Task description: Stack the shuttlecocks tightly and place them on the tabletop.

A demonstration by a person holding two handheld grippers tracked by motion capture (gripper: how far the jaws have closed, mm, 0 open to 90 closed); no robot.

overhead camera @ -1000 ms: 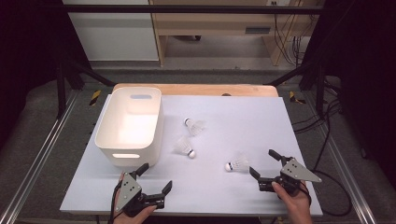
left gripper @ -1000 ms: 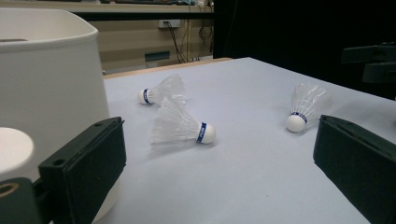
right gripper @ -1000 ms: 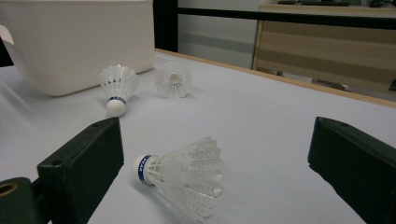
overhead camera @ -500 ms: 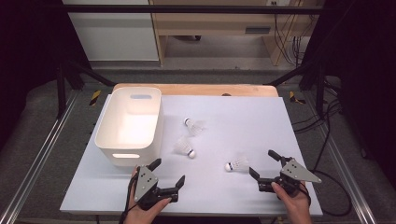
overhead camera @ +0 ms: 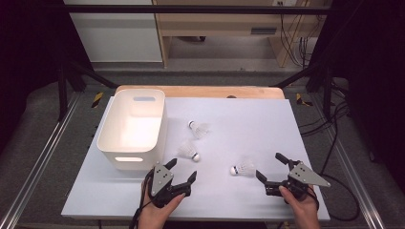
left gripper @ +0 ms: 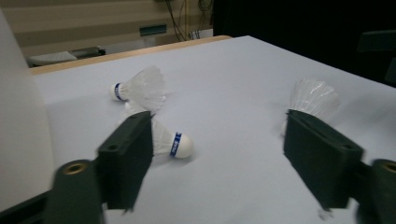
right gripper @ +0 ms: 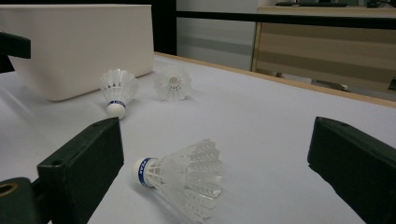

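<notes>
Moved: my left hand-held gripper [overhead camera: 183, 171] is advancing, jaws open, toward the middle shuttlecock [overhead camera: 188, 150].
Right hand-held gripper [overhead camera: 271, 168]: sitting open beside the nearest shuttlecock [overhead camera: 243, 168].

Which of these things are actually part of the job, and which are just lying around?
In use: three shuttlecocks, white bin, left gripper, right gripper.
Lying about: wooden board under the table sheet, cables at the right.

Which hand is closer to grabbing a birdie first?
Probably the right. The right tongs are open, with the nearest shuttlecock lying between the jaws in the right gripper view. The left tongs are open too, but the middle shuttlecock lies a bit ahead of them.
</notes>
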